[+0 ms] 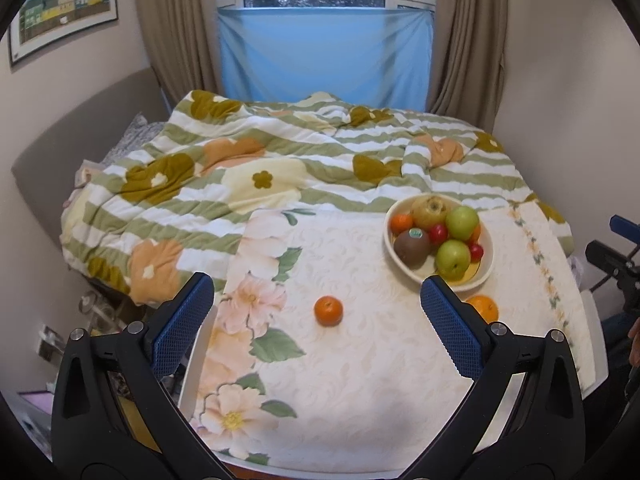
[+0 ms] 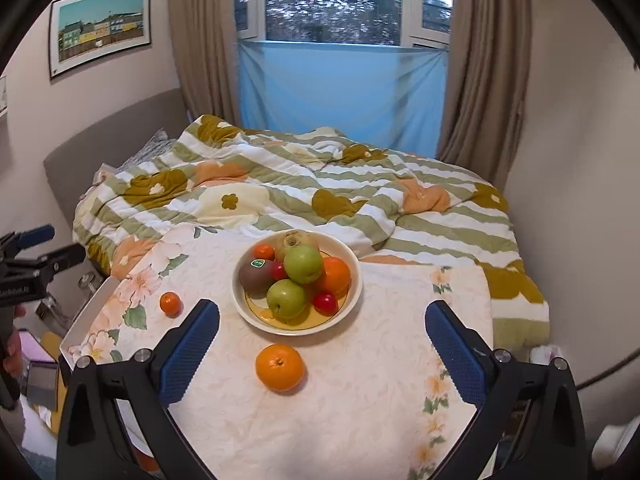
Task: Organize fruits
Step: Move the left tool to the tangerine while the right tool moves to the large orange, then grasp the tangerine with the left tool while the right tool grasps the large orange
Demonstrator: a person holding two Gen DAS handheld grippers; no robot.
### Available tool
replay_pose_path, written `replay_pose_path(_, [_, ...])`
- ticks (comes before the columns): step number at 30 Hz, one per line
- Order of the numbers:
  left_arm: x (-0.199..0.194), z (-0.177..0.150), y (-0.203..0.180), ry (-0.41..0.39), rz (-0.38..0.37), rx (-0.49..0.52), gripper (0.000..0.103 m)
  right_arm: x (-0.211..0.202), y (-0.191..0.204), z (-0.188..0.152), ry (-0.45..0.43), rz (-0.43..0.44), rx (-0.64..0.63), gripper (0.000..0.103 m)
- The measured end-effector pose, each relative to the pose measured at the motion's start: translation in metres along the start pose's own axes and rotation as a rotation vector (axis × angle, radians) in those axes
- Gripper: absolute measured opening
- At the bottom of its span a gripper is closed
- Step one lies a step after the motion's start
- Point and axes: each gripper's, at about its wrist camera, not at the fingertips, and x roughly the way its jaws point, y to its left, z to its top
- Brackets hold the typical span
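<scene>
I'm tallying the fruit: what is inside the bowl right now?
The bowl holds two green apples, a kiwi, a large orange, a small orange, a yellowish fruit and two small red fruits. Anything underneath is hidden.

Cream bowl point(image 2: 356, 280) heaped with fruit; large orange point(image 2: 279, 367) just before it, small mandarin point(image 2: 170, 303) left.

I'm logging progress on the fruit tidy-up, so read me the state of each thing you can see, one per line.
Left claw: open, empty, above the table.
Right claw: open, empty.
Bowl: upright on the tablecloth, piled with fruit.
Small orange: loose on the tablecloth, outside the bowl.
Large orange: loose on the tablecloth, beside the bowl.
Kiwi: in the bowl, sticker on.
Curtains: drawn open.
</scene>
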Motion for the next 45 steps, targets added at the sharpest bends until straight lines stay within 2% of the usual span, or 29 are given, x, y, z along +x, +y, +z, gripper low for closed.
replay_pose_path(10, [0.051,-0.016,0.026,0.101,-0.089,0.07,0.103,0.027,0.03,-0.021,0.072,-0.084,0.102,0.103])
replay_pose_path(17, [0.105,-0.023,0.037,0.187,-0.105,0.096,0.103,0.06,0.035,-0.038,0.152,-0.124,0.191,0.103])
replay_pose_path(27, [0.169,-0.037,0.016,0.281,-0.07,0.257,0.103,0.107,0.032,-0.058,0.266,-0.136,0.305,0.103])
replay_pose_path(36, [0.196,-0.047,-0.005,0.308,-0.088,0.387,0.103,0.133,0.035,-0.068,0.325,-0.159,0.336,0.103])
replay_pose_path(38, [0.201,-0.048,-0.007,0.324,-0.107,0.388,0.093,0.137,0.035,-0.07,0.333,-0.16,0.345,0.103])
replay_pose_path(40, [0.207,-0.05,-0.008,0.343,-0.126,0.385,0.088,0.14,0.035,-0.071,0.338,-0.164,0.351,0.103])
replay_pose_path(43, [0.213,-0.051,-0.008,0.354,-0.145,0.379,0.085,0.144,0.035,-0.072,0.347,-0.169,0.353,0.103])
replay_pose_path(45, [0.215,-0.051,-0.009,0.357,-0.159,0.377,0.08,0.146,0.036,-0.073,0.347,-0.174,0.349,0.102])
